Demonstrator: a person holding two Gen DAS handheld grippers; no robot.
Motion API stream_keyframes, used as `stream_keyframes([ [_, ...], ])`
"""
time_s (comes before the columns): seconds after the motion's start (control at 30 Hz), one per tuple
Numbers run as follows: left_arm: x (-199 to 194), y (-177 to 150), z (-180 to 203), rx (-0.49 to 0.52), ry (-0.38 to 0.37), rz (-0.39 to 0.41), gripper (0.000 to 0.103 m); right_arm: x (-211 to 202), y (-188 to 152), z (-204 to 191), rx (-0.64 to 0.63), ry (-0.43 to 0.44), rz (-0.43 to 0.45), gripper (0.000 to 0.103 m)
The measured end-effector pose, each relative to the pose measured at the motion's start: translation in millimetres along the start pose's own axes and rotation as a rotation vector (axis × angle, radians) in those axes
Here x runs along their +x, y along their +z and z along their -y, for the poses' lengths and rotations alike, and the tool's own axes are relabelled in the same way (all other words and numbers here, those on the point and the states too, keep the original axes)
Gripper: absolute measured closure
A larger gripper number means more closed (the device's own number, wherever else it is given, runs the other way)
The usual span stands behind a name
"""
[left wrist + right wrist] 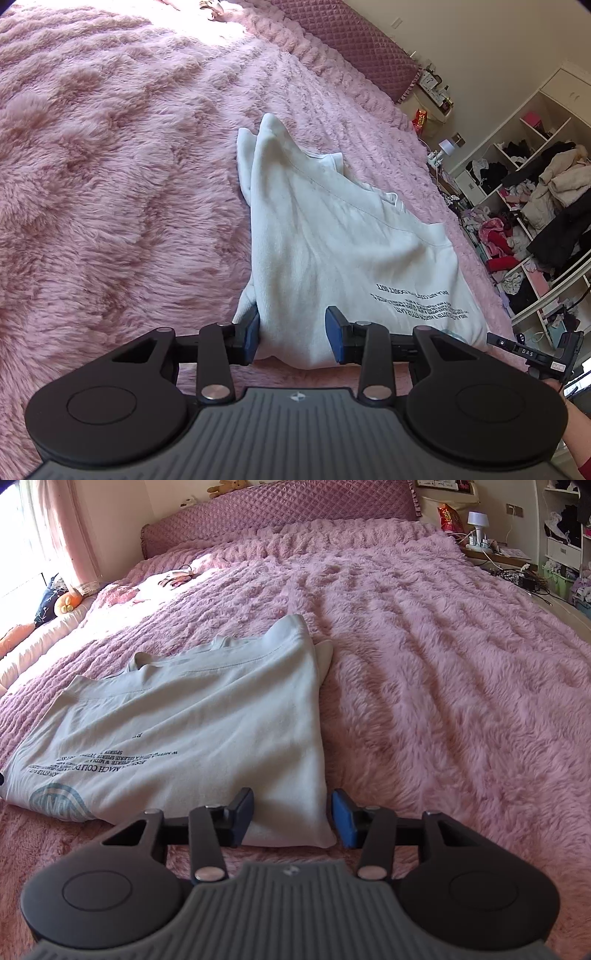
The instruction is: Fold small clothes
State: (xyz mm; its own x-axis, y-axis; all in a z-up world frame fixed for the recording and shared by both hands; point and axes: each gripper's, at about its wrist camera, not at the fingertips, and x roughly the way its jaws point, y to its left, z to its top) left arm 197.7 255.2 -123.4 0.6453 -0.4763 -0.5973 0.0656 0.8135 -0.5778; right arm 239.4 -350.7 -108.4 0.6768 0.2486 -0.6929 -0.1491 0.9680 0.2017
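Observation:
A white T-shirt [332, 236] with black printed text lies partly folded on the pink fluffy bedspread [110, 166]. My left gripper [293, 334] is open, its blue pads on either side of the shirt's near left corner. In the right wrist view the shirt [192, 723] lies left of centre, and my right gripper [291, 819] is open around its near right corner. The right gripper also shows at the right edge of the left wrist view [535, 354].
A quilted purple headboard [295, 506] stands at the far end of the bed. Soft toys [66, 603] and a small garment [177, 578] lie at the far left. A nightstand with a lamp [476, 524] and cluttered white shelves [535, 206] stand to the right.

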Motion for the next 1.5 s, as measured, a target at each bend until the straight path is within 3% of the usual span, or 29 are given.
stream_keyframes([
  [0.03, 1, 0, 1, 0.004, -0.006, 0.001, 0.062, 1, 0, -2, -0.010, 0.001, -0.005, 0.082],
  [0.07, 2, 0, 2, 0.014, -0.014, 0.001, 0.063, 3, 1, -4, -0.020, -0.002, -0.010, 0.087],
  [0.1, 2, -2, 6, 0.033, -0.017, 0.006, 0.072, 3, 1, -5, -0.027, -0.002, -0.013, 0.091],
  [0.2, 4, -3, 16, 0.098, 0.008, 0.000, 0.092, 3, 1, -7, -0.040, -0.003, -0.008, 0.099],
  [0.3, 4, -6, 21, 0.139, 0.030, 0.005, 0.098, 1, 0, -7, -0.040, -0.007, -0.002, 0.101],
  [0.5, -14, -5, 23, 0.102, 0.068, 0.085, 0.100, -15, 1, -6, -0.035, -0.017, 0.039, 0.102],
  [0.63, -35, 0, 11, 0.011, 0.053, 0.116, 0.100, -38, 2, 5, 0.010, -0.009, 0.084, 0.102],
  [0.8, -13, -9, -4, 0.003, 0.140, -0.006, 0.100, -26, -16, 12, 0.002, -0.036, -0.004, 0.103],
  [0.93, -1, -15, -11, -0.004, 0.147, -0.026, 0.100, -9, -30, 13, 0.029, -0.048, -0.039, 0.097],
  [0.97, -1, -13, -12, 0.000, 0.139, -0.033, 0.099, -8, -31, 13, 0.037, -0.048, -0.040, 0.097],
  [1.0, -2, -11, -12, 0.002, 0.144, -0.036, 0.093, -9, -30, 12, 0.033, -0.053, -0.034, 0.087],
  [1.03, -5, -9, -12, 0.001, 0.147, -0.037, 0.090, -11, -28, 12, 0.023, -0.055, -0.033, 0.071],
  [1.07, -9, -5, -12, 0.005, 0.141, -0.037, 0.084, -14, -25, 11, 0.015, -0.057, -0.021, 0.066],
  [1.13, -17, 4, -11, 0.023, 0.155, -0.006, 0.075, -20, -16, 10, -0.011, -0.042, 0.008, 0.066],
  [1.33, -7, 54, -9, 0.062, 0.153, 0.105, 0.068, -1, 36, -1, -0.060, -0.049, 0.077, 0.064],
  [1.37, 0, 64, -7, 0.070, 0.147, 0.128, 0.064, 7, 45, -3, -0.068, -0.053, 0.085, 0.064],
  [1.4, 7, 72, -5, 0.080, 0.149, 0.151, 0.054, 15, 54, -5, -0.072, -0.059, 0.095, 0.062],
  [1.5, 32, 93, 2, 0.117, 0.175, 0.174, 0.045, 40, 79, -10, -0.080, -0.098, 0.115, 0.055],
])
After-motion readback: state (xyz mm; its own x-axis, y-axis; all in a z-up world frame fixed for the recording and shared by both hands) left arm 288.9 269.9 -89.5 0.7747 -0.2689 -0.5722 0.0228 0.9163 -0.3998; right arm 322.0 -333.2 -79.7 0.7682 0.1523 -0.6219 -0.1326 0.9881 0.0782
